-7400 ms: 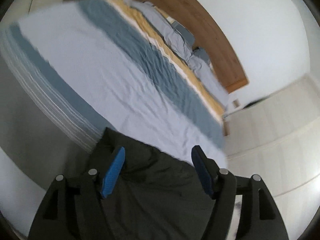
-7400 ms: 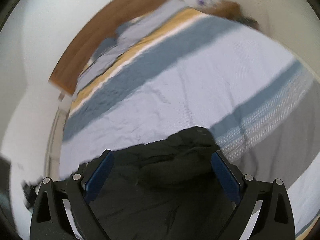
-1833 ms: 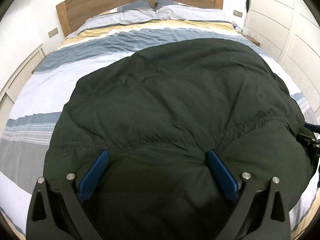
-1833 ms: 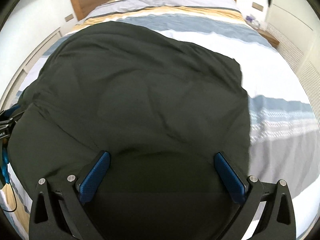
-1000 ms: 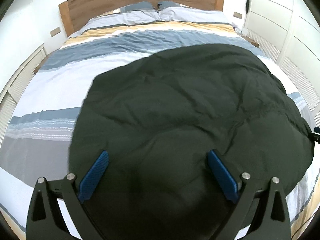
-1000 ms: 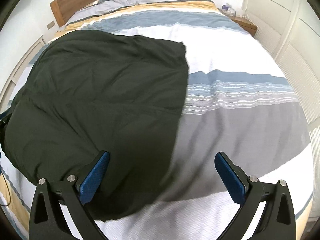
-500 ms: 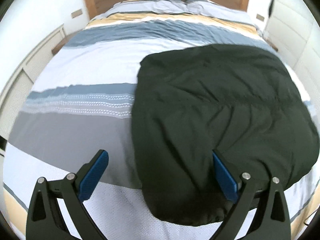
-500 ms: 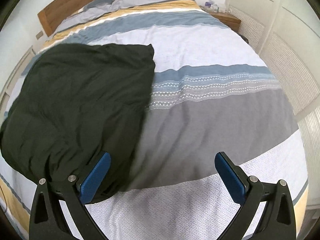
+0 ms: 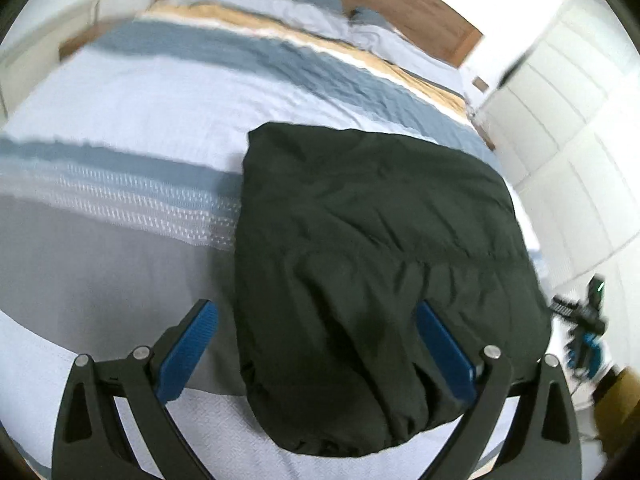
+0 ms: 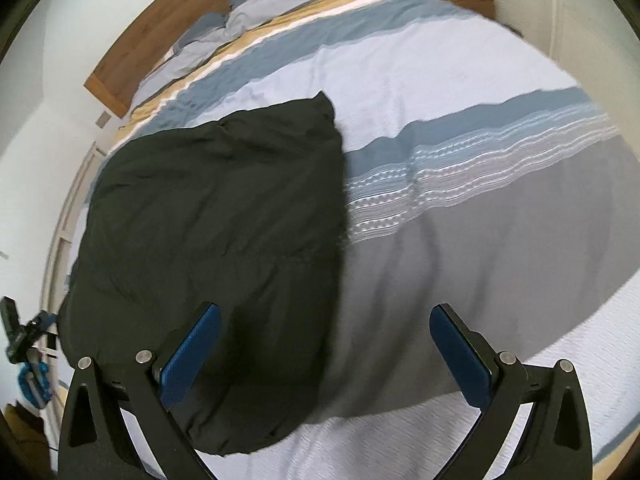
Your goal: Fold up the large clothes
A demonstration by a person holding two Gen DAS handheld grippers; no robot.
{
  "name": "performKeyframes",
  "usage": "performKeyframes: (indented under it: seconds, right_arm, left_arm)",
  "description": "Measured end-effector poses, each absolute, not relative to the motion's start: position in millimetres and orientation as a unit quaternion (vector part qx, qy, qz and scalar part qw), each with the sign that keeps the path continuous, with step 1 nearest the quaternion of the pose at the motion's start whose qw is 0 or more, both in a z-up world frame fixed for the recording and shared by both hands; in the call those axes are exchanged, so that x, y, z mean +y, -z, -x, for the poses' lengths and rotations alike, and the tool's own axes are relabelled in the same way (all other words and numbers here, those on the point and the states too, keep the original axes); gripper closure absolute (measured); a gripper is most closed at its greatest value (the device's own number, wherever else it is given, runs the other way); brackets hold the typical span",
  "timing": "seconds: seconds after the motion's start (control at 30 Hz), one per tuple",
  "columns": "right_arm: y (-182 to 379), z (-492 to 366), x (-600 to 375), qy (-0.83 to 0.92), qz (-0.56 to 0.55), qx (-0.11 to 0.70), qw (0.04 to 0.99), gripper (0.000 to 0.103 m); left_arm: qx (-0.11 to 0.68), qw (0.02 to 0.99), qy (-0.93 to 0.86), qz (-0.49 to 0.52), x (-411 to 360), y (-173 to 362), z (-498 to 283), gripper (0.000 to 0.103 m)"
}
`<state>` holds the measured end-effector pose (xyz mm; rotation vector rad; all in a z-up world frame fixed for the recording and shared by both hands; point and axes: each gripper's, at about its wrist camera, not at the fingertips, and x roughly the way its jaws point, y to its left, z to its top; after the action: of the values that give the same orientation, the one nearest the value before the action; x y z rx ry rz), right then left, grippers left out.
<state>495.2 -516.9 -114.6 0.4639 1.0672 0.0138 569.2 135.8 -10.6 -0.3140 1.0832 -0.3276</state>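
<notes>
1. Dark green puffy coat [image 9: 380,248], lying folded over near the bed's [image 9: 120,128] foot edge.
2. Looks soft, bulky and a bit slick, so I'd grab a corner or hem.
3. My left tongs [image 9: 316,344] and right tongs [image 10: 326,346] both gape wide, holding nothing.

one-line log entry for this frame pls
left gripper: open, empty | right gripper: open, empty | dark green padded garment: lying on striped duvet

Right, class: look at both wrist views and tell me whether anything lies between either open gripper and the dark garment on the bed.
Nothing visible does. The dark garment lies flat on the striped bedspread, with nothing resting on it. The left gripper and the right gripper are both open and empty, each with the garment's near edge directly ahead.
</notes>
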Motion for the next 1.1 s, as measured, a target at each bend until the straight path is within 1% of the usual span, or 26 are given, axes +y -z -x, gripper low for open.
performKeyframes:
  seconds: [0.13,0.23,0.6,0.67,0.77,1.1]
  right_arm:
    - [128,-508,-521,-0.023,-0.255,0.511,0.821,0.001]
    - [137,-520,-527,-0.03,-0.29,0.507,0.811,0.001]
    - [187,-566,-526,-0.131,-0.37,0.521,0.758,0.001]
    - [197,-573,-521,-0.151,-0.376,0.525,0.748,0.001]
    - [209,-580,-511,-0.175,-0.378,0.529,0.739,0.001]
    - [226,-596,-479,-0.204,-0.382,0.529,0.73,0.001]
  left_arm:
    - [0.535,0.791,0.169,0.244,159,50,-601,0.002]
    - [0.544,0.768,0.183,0.284,164,73,-618,0.002]
    - [0.579,0.722,0.226,0.304,141,127,-669,0.002]
    - [0.591,0.71,0.236,0.302,136,139,-672,0.001]
    - [0.598,0.699,0.243,0.309,131,153,-668,0.0]
    - [0.583,0.698,0.234,0.343,120,163,-648,0.0]
